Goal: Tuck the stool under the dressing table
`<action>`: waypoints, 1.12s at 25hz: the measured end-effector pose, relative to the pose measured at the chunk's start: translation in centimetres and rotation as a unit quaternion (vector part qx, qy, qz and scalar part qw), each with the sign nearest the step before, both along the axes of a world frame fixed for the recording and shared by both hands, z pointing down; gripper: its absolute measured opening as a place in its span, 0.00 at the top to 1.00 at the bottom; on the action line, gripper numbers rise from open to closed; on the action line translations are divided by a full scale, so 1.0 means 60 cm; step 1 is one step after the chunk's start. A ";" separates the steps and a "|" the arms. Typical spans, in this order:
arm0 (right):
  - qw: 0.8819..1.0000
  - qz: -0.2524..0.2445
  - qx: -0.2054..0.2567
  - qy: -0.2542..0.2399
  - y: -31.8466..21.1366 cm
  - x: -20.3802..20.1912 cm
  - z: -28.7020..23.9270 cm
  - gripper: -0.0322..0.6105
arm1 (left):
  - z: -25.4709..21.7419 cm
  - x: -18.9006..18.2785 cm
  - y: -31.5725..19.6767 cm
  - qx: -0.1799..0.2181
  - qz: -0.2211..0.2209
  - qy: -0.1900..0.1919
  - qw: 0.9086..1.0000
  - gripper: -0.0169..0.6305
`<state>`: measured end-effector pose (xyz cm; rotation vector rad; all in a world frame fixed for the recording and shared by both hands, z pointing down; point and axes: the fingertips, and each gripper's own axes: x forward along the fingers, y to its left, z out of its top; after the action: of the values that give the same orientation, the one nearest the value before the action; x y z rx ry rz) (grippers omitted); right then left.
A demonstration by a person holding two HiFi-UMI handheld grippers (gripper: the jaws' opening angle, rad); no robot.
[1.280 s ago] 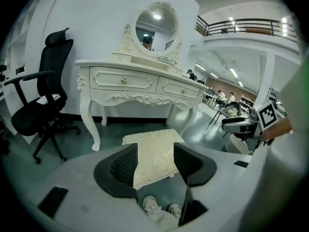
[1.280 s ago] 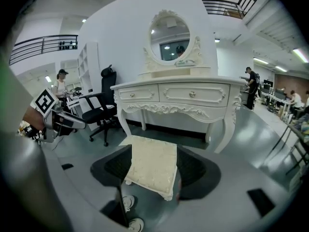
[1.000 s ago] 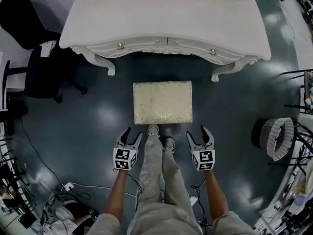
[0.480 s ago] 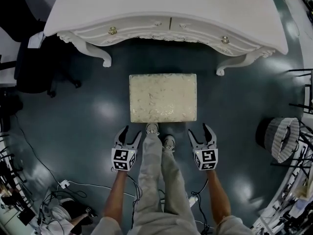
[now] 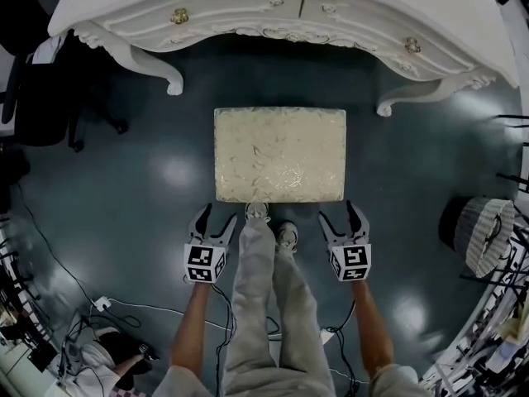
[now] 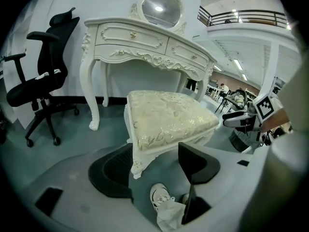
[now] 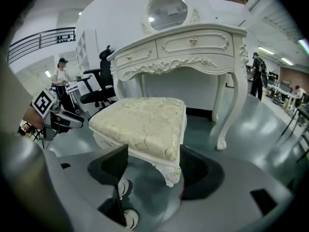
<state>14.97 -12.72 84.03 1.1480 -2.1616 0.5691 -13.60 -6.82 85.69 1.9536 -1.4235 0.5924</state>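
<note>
In the head view we see the stool, a rectangular seat covered in pale, shiny brocade. It stands on the glossy dark floor in front of the dressing table, not under it. The dressing table's white front is curved and carved, with brass knobs. The left hand-held gripper and the right hand-held gripper hover just beside the seat's two near corners, both spread wide.

In the left gripper view we see the stool's carved white frame and scrolled legs. Its near corner leg shows in the gap between the black ribbed pads, whose jaws have just been opening and grip nothing. A round mirror tops the dressing table, and a black office chair stands to its left.

In the right gripper view the jaws are also released. The stool's other near corner leg sits in the gap, and the pads are not pressing on it.
</note>
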 end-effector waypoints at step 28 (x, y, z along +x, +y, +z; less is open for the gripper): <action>0.999 -0.008 0.028 0.028 -0.040 0.003 0.125 0.49 | 0.136 -0.005 -0.056 0.015 0.031 -0.001 0.999 0.54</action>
<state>15.14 -15.11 91.52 1.1617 -2.1496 0.4678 -13.90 -10.19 93.85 2.0276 -1.3851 0.6038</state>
